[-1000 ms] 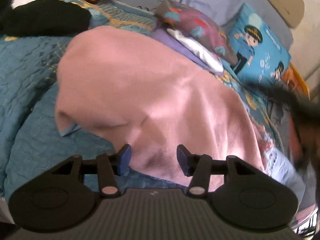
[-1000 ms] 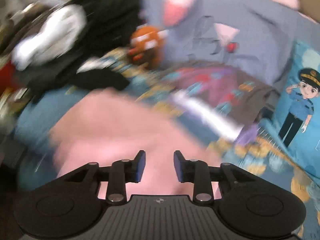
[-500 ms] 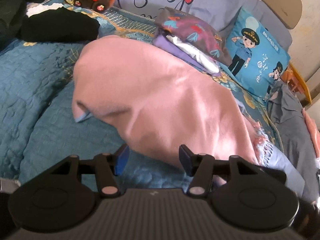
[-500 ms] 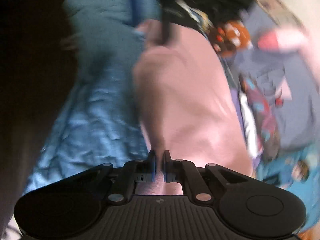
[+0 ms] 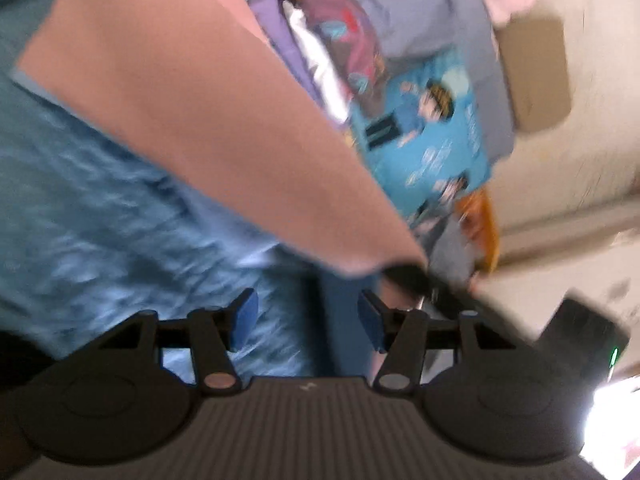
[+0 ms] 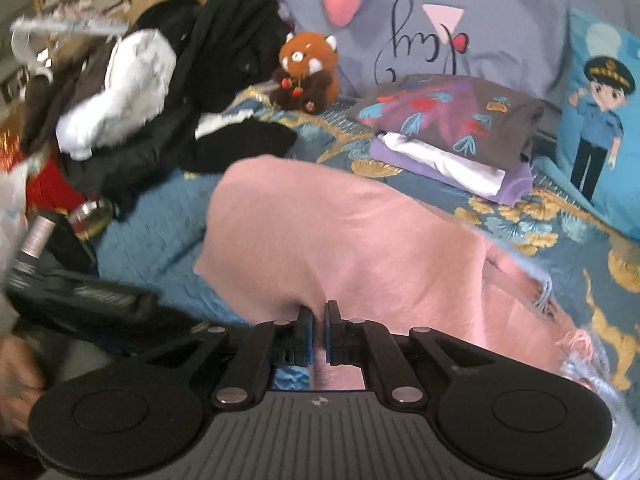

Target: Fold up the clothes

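Your right hand-held gripper [image 6: 317, 334] is pinching the near edge of the pink garment [image 6: 340, 240], at the lower centre of the frame. The garment is lying spread on the blue bedspread [image 6: 160, 216]. Your left hand-held gripper [image 5: 307, 322] is standing wide apart, grasping nothing, with the garment stretching above it. A folded pile [image 6: 452, 136] is sitting in the upper right.

Script on the grey pillow, nothing else legible

From my right wrist view I made out dark cursive lettering on the grey pillow [image 6: 460, 28], ending in what looked like "ay", beside a pink triangle and a small red heart; the writing on the blue cartoon cushion [image 5: 436, 136] was too blurred to read.
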Demonstrator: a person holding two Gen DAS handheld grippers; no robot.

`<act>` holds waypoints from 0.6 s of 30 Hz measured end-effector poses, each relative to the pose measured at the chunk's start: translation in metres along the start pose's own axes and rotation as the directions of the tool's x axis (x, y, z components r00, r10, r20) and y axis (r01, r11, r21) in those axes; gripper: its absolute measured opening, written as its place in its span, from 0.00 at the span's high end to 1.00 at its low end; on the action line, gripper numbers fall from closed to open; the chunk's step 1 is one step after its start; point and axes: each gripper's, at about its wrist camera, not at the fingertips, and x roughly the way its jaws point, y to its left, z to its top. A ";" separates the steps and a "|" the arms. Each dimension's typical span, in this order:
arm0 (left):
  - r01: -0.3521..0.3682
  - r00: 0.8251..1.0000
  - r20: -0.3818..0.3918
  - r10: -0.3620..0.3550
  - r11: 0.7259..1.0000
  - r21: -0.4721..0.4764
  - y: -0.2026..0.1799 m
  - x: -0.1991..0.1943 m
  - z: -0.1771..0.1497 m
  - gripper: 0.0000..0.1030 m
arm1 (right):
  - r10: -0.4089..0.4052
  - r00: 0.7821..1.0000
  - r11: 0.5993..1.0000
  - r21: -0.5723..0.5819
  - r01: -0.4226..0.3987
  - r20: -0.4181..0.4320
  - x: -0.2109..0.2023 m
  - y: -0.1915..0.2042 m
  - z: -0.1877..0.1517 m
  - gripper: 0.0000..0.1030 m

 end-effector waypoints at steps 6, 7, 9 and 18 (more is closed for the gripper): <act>0.210 0.949 0.289 -0.128 0.939 -0.273 0.046 0.003 0.002 0.42 | 0.017 1.000 0.999 0.041 -0.018 0.022 -0.001 -0.005 -0.001 0.94; 0.203 0.942 0.320 -0.102 0.933 -0.298 0.052 0.003 0.006 0.42 | 0.019 1.000 0.999 0.044 -0.020 0.024 -0.001 -0.005 -0.001 0.94; 0.210 0.928 0.366 -0.074 0.913 -0.349 0.064 0.001 0.013 0.42 | 0.019 0.999 0.998 0.056 -0.021 0.033 -0.001 -0.006 -0.002 0.94; 0.343 0.874 0.465 -0.142 0.858 -0.383 0.076 -0.010 0.005 0.42 | 0.017 0.995 0.988 0.151 -0.031 0.095 -0.011 -0.018 -0.005 0.94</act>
